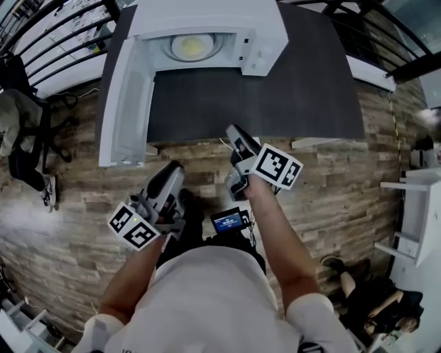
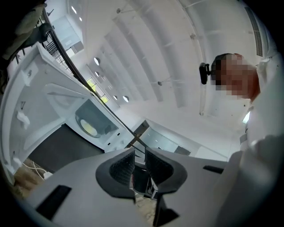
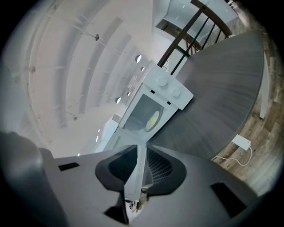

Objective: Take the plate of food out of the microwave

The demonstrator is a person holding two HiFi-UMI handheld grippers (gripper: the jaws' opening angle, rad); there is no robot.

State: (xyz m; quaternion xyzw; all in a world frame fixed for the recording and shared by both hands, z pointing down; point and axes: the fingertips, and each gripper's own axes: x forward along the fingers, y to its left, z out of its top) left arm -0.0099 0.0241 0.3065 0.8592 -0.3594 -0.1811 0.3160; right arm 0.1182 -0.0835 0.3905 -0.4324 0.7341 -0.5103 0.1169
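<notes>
While the plate of food [image 1: 191, 47] sits inside the open microwave [image 1: 207, 17] at 12 o'clock on the counter [image 1: 289, 96], my left hand-held gripper [image 2: 140, 159] and right hand-held gripper [image 3: 143, 165] stand narrowly parted, empty, well short. Best: widen jaws, enter level, pinch opposite rims.
</notes>
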